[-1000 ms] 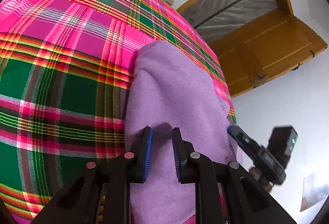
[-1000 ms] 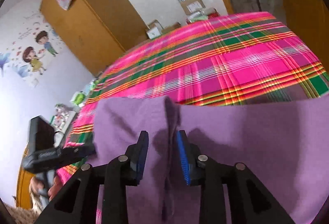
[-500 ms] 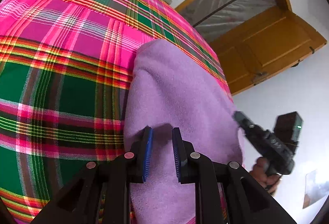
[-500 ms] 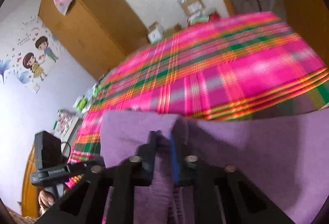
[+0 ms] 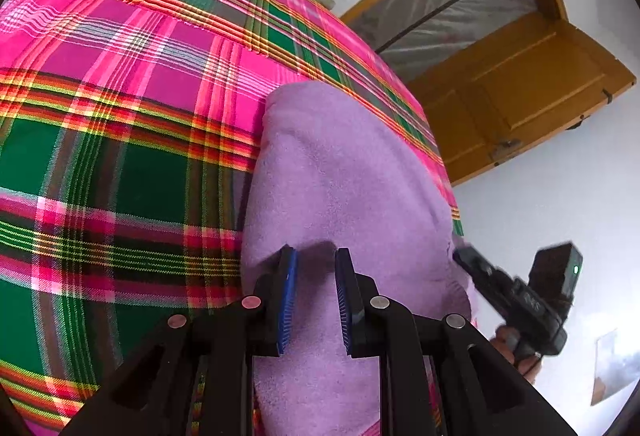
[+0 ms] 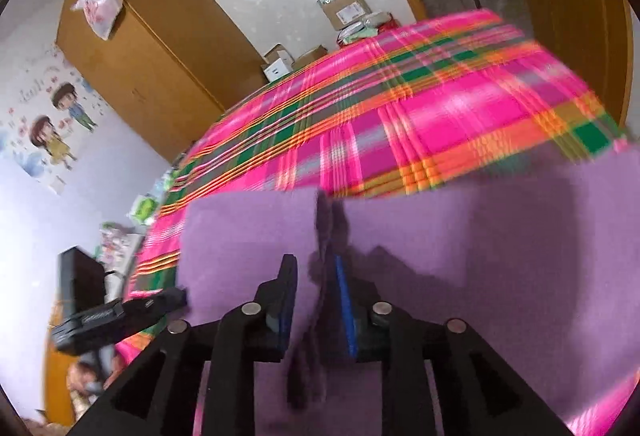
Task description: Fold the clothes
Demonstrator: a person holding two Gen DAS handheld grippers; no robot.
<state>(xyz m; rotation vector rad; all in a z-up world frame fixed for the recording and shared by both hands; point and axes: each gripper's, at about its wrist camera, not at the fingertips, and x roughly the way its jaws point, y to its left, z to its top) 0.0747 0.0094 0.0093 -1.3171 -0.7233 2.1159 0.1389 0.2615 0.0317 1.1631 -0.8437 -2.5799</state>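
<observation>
A purple fleece cloth point(image 5: 344, 175) lies on the pink and green plaid bed cover point(image 5: 120, 155), with its right end at the bed's edge. My left gripper point(image 5: 315, 256) sits low over the cloth's near left part. Its blue pads point(image 5: 289, 288) stand apart, with flat cloth showing between them. In the right wrist view the same cloth point(image 6: 480, 276) fills the foreground. My right gripper point(image 6: 316, 264) is open around a thin upright ridge of the cloth, which runs between the fingers close to the right pad point(image 6: 343, 300).
The bed cover point(image 6: 400, 103) stretches far ahead. A wooden wardrobe point(image 6: 152, 47) and cardboard boxes point(image 6: 344, 11) stand beyond it. A wooden door point(image 5: 520, 87) is at the right. The right gripper point(image 5: 516, 300), in a hand, touches the cloth's right end.
The right gripper's fingers narrowed on the cloth ridge half a second ago and have now spread again; its view swings and blurs. The left gripper and the cloth under it have barely moved.
</observation>
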